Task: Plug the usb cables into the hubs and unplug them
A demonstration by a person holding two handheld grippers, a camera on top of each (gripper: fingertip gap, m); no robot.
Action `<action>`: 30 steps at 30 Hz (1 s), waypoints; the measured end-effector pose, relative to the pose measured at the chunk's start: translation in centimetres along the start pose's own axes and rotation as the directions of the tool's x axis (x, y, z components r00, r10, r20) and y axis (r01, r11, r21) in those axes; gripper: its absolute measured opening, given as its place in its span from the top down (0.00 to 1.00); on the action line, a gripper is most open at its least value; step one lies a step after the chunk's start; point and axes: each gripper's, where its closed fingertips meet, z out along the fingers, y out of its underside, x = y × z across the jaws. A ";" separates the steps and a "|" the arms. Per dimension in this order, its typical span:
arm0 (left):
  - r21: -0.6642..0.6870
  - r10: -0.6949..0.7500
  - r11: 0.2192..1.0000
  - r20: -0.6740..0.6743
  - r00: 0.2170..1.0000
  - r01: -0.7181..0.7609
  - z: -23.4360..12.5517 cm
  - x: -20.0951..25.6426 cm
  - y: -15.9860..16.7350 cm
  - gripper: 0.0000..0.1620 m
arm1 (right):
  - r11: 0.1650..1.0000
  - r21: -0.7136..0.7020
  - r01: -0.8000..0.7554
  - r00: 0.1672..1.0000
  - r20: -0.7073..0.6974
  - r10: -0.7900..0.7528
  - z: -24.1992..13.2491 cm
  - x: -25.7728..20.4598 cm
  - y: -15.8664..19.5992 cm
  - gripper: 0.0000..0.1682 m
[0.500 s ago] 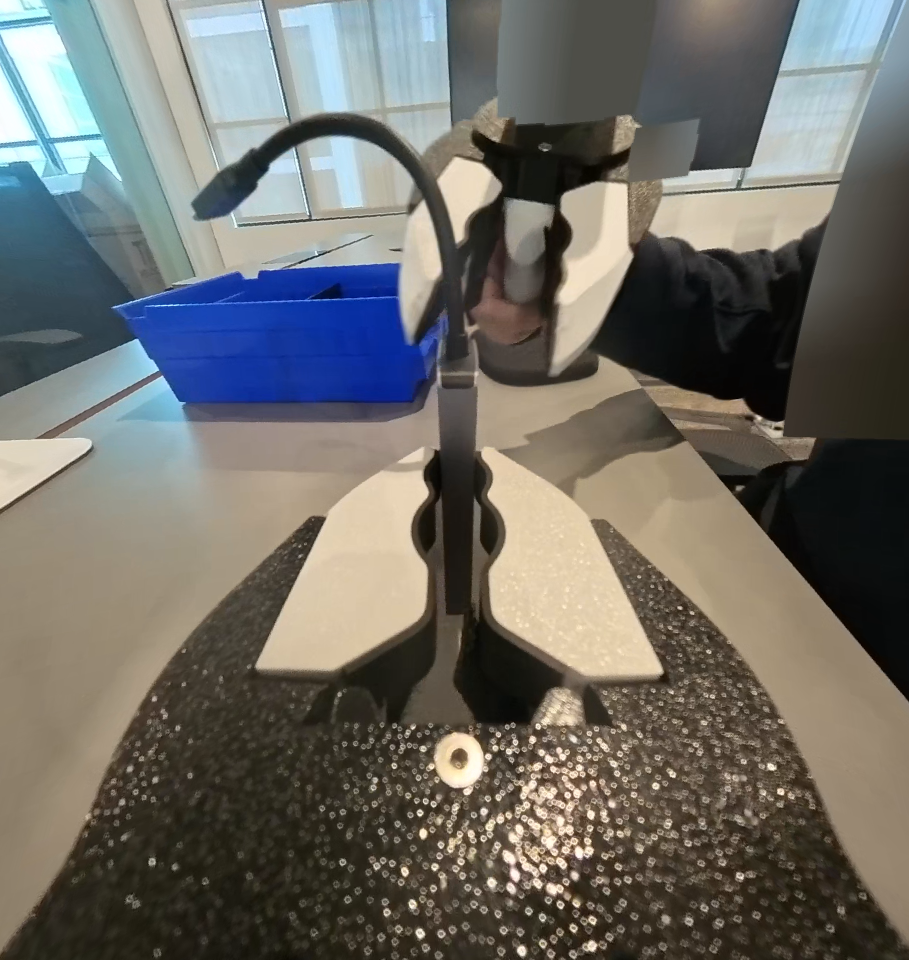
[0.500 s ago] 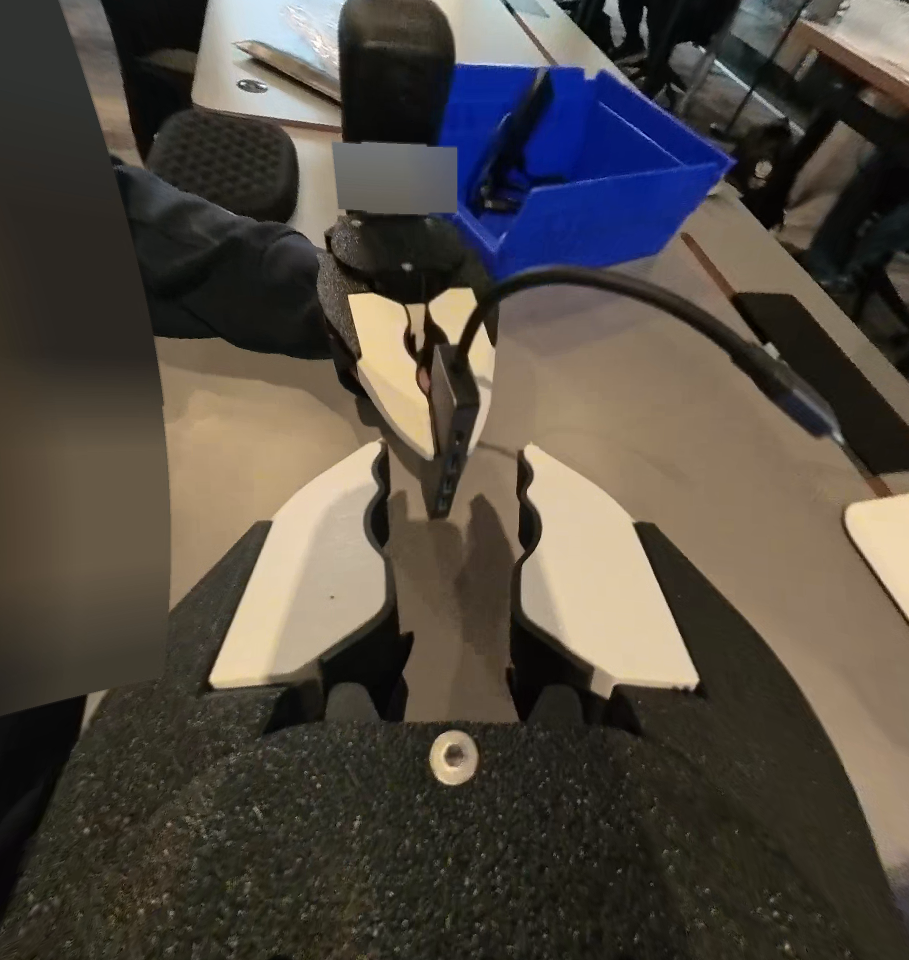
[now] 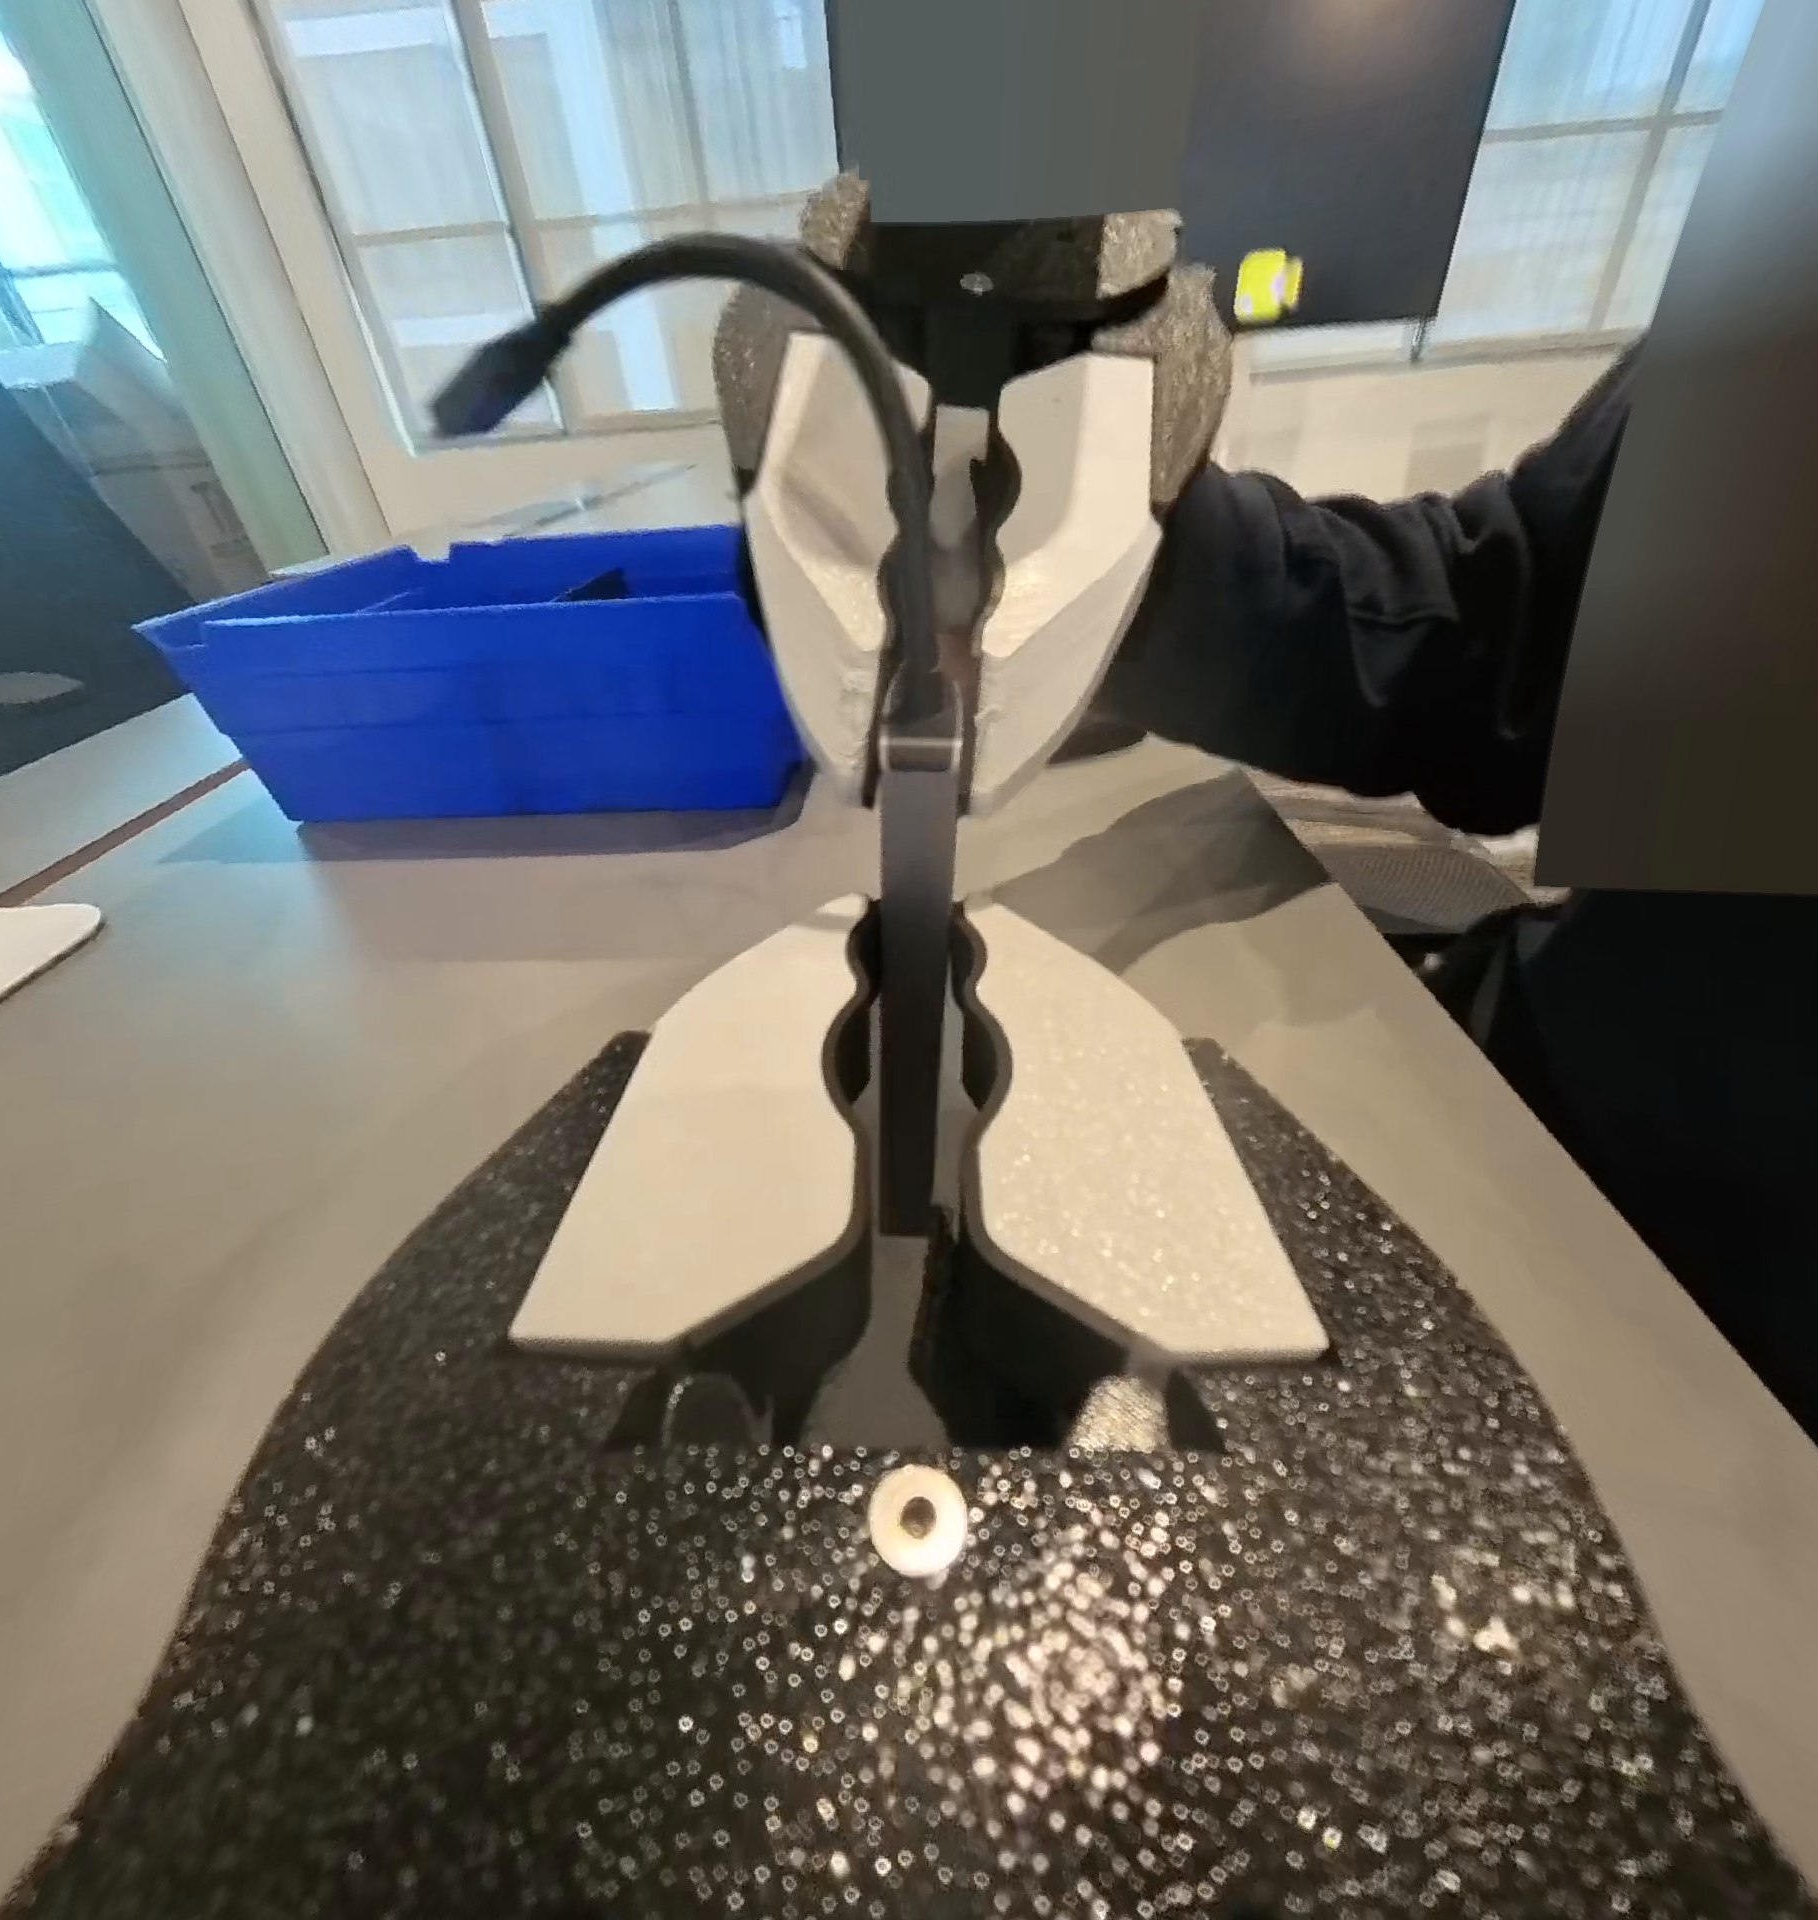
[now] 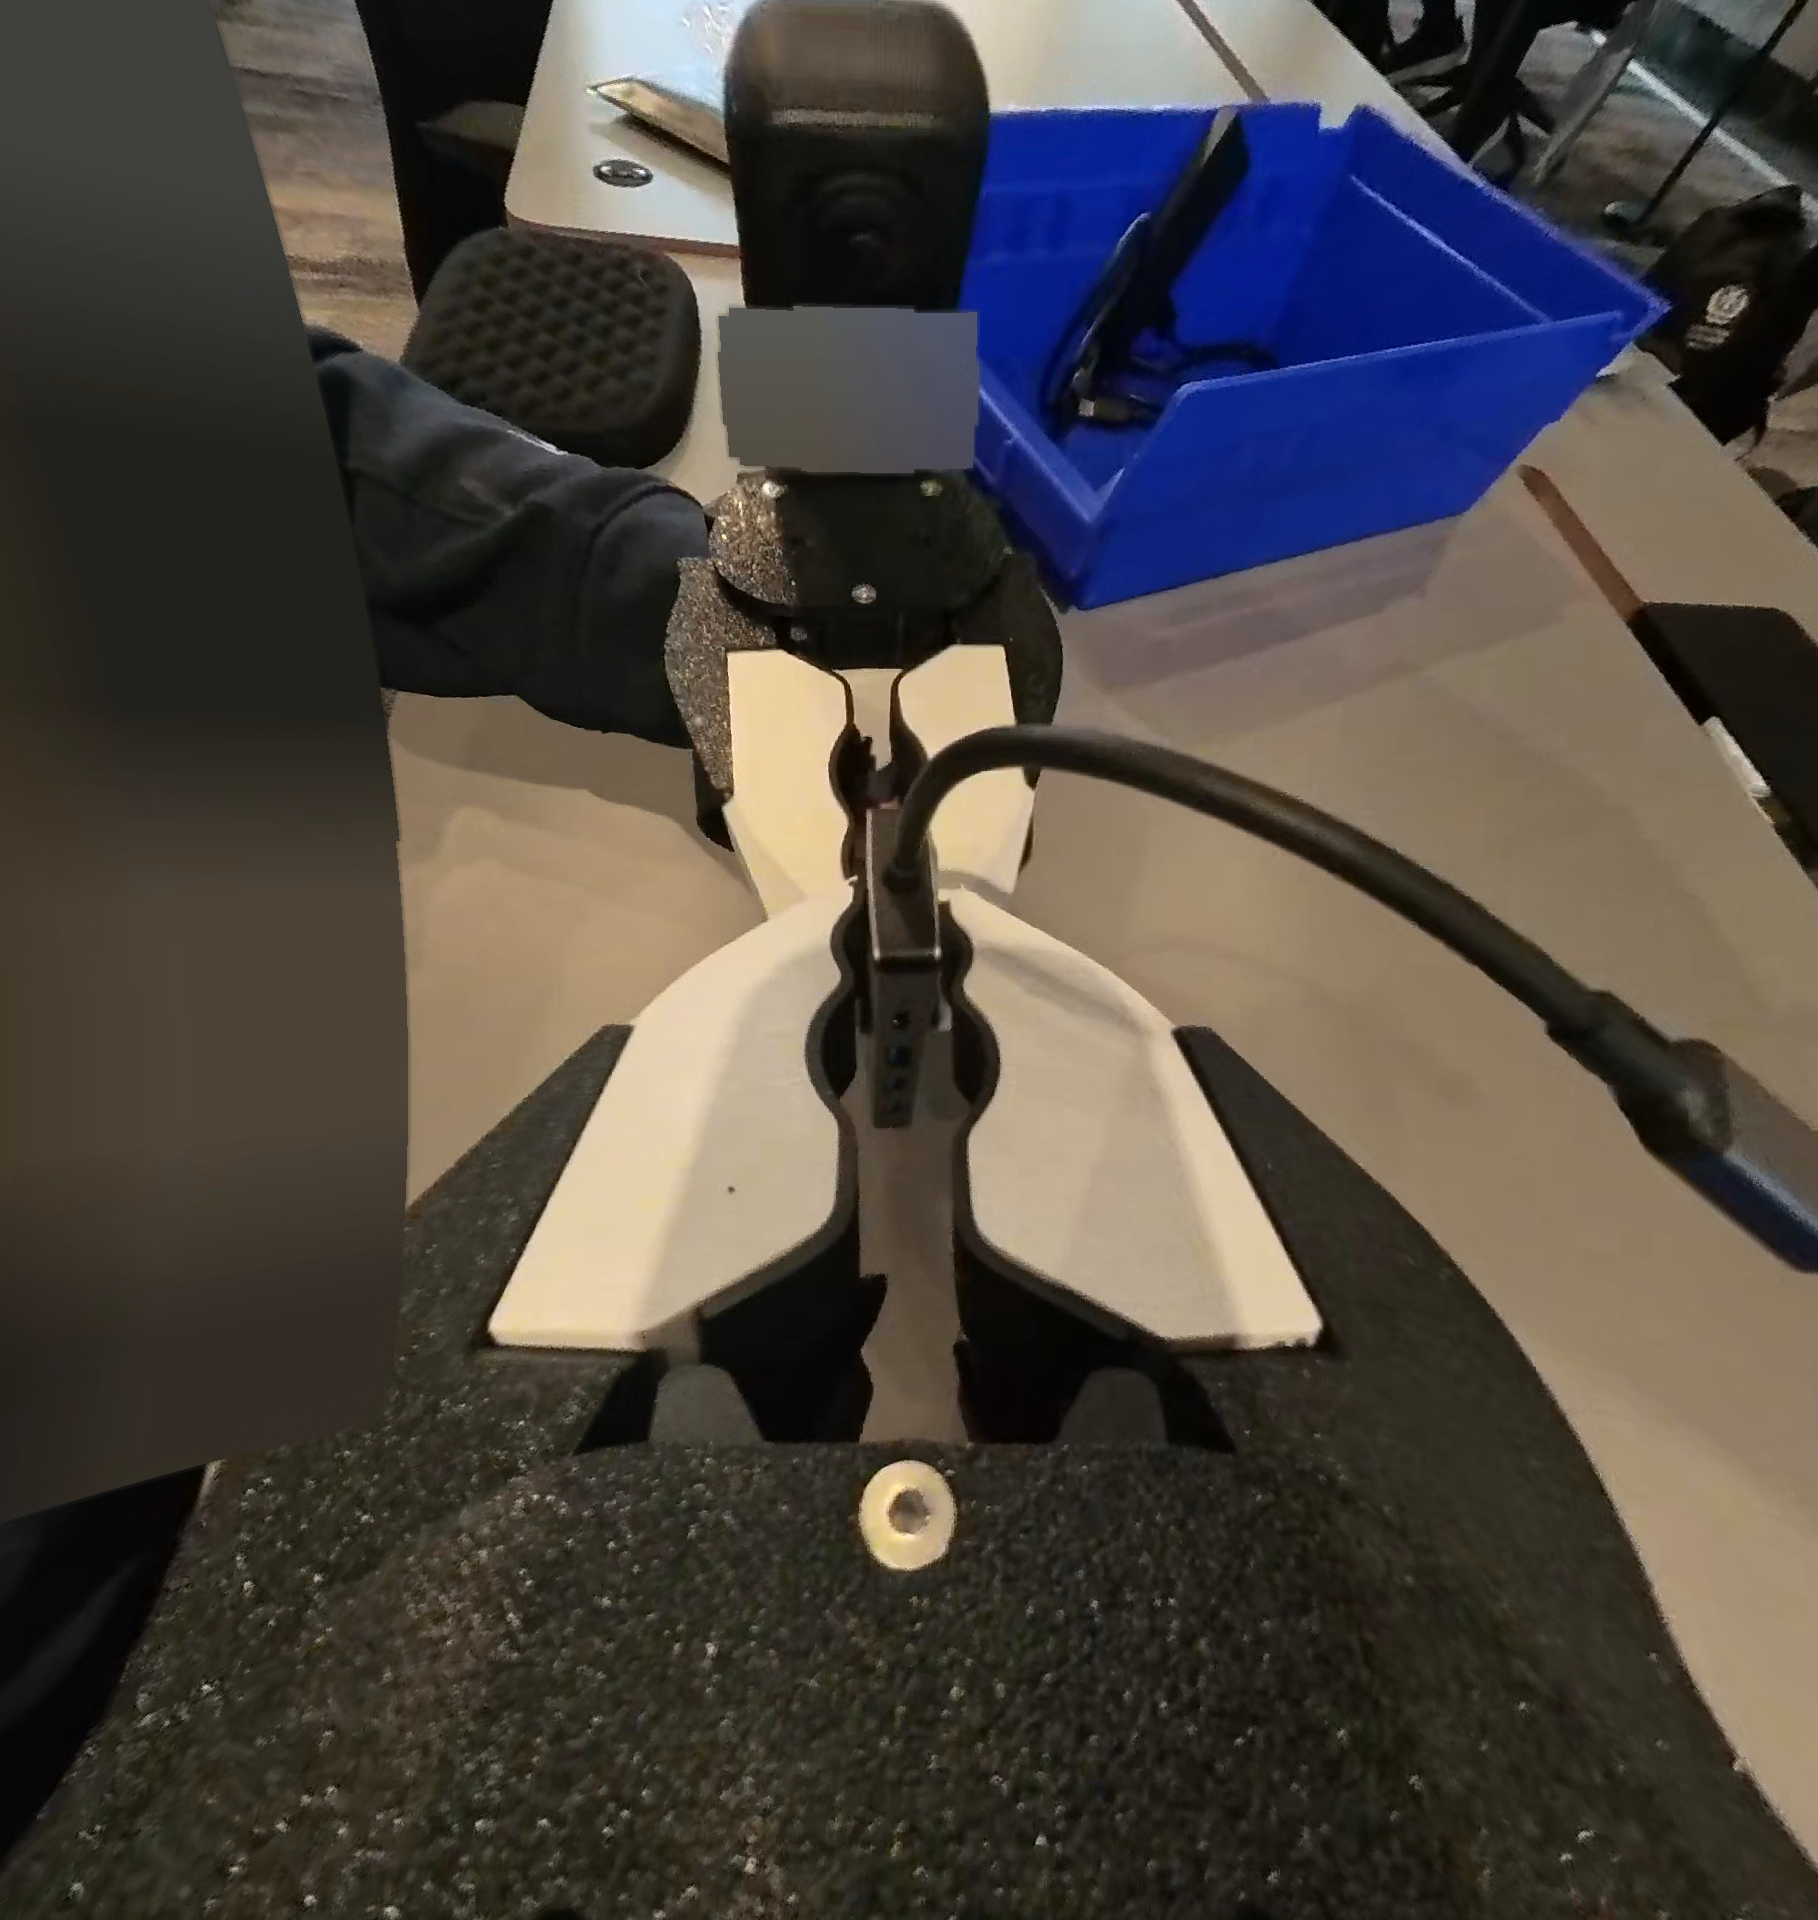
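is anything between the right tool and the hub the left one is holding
Nothing visible stands between them. The right tool already has its fingers on either side of the hub's near end, while the left tool is shut on the far end. The hub's cable arcs off to the side, out of the way.

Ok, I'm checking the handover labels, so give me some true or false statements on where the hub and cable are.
1. The left gripper holds the hub. True.
2. The cable's plug sits in a port. False: it hangs free in the air.
3. The right gripper has its fingers closed around the hub's cable end. True.
4. The blue bin is empty. False: dark cables lie inside.
5. The hub rests flat on the table. False: it is held above it.
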 end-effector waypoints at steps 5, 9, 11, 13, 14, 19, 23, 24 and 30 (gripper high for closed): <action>0.129 -0.008 0.992 0.126 0.992 -0.008 -0.9 -1.9 -1.8 0.86 | 0.999 -0.020 0.037 0.994 -0.100 -0.038 -2.8 1.8 -0.2 0.93; 0.207 -0.018 0.978 0.220 0.975 -0.029 -2.4 -3.4 -3.2 0.81 | 0.998 -0.025 0.062 0.962 -0.264 -0.067 -8.5 5.7 -1.4 0.93; 0.211 -0.020 0.977 0.242 0.970 -0.033 -2.6 -3.8 -3.2 0.81 | 0.997 -0.024 0.069 0.919 -0.386 -0.073 -12.6 8.9 -2.2 0.93; 0.208 -0.023 0.978 0.256 0.967 -0.031 -2.7 -4.0 -3.1 0.81 | 0.998 -0.032 0.054 0.859 -0.509 -0.063 -16.9 12.3 -2.4 0.93; 0.205 -0.023 0.978 0.261 0.965 -0.032 -2.6 -4.1 -3.0 0.81 | 0.998 -0.052 0.032 0.822 -0.566 -0.056 -19.0 14.2 -2.1 0.93; 0.194 -0.042 0.981 0.261 0.964 -0.010 -2.5 -4.4 -2.6 0.82 | 0.911 -0.355 -0.210 0.712 -0.694 -0.106 -25.1 22.4 5.0 0.93; 0.173 -0.038 0.985 0.269 0.962 -0.009 -2.6 -4.6 -2.2 0.82 | 0.744 -0.573 -0.344 0.719 -0.670 -0.183 -26.1 25.8 11.7 0.93; 0.165 -0.031 0.986 0.275 0.961 -0.016 -2.6 -4.7 -2.1 0.82 | 0.690 -0.632 -0.353 0.731 -0.647 -0.218 -26.1 26.3 13.3 0.93; 0.154 -0.033 0.988 0.274 0.961 -0.010 -2.6 -4.8 -1.8 0.83 | 0.399 -0.843 -0.362 0.835 -0.484 -0.263 -24.7 27.1 20.7 0.93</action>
